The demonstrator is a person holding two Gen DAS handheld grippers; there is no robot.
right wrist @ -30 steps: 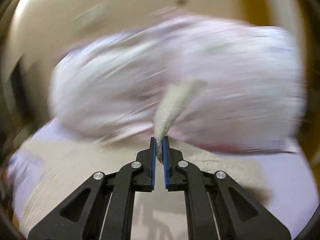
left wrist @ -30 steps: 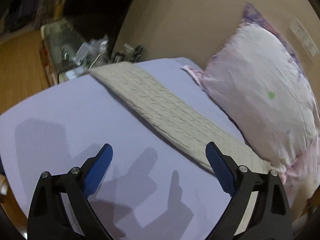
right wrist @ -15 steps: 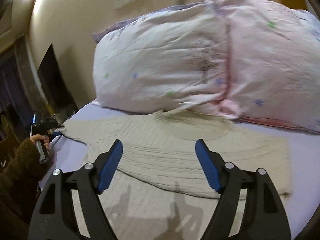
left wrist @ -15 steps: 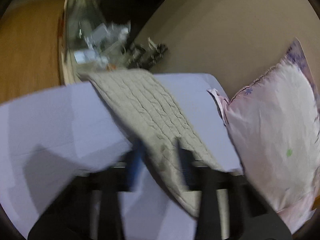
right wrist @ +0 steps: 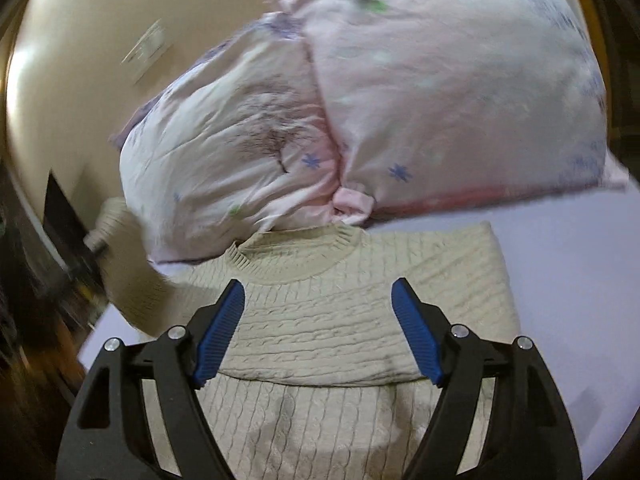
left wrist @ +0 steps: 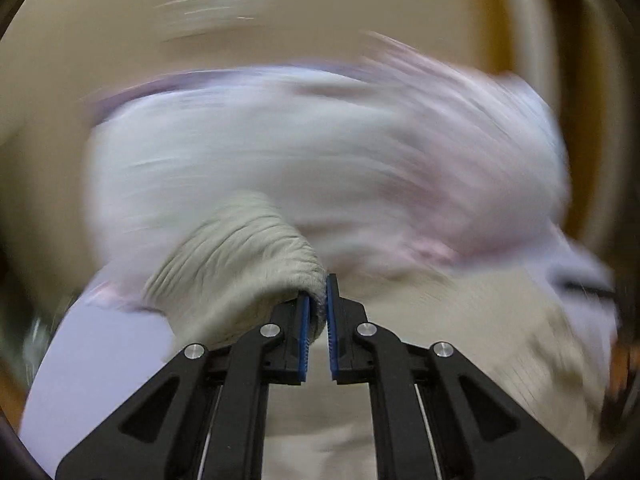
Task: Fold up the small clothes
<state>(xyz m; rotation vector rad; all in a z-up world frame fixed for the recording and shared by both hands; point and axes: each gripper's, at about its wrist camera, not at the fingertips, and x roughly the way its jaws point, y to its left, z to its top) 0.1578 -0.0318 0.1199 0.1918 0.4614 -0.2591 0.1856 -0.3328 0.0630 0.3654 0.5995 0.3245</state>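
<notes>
A beige cable-knit sweater [right wrist: 344, 304] lies on the lavender bed sheet [right wrist: 560, 264], its collar toward the pillow and its right sleeve folded across the body. My right gripper [right wrist: 318, 324] is open and empty, hovering just above the sweater's chest. My left gripper [left wrist: 316, 308] is shut on the sweater's left sleeve [left wrist: 240, 264] and holds it lifted off the bed. The lifted sleeve also shows at the left of the right wrist view [right wrist: 132, 280]. The left wrist view is blurred by motion.
A large pink-and-white pillow [right wrist: 360, 112] lies against the beige wall [right wrist: 72, 60] just beyond the sweater's collar. The bed's left edge [right wrist: 96, 344] drops to dark furniture and floor.
My left gripper moved to the sleeve, shut on it and lifted it, swinging toward the pillow. My right gripper let go of its sleeve, opened and now hovers over the sweater.
</notes>
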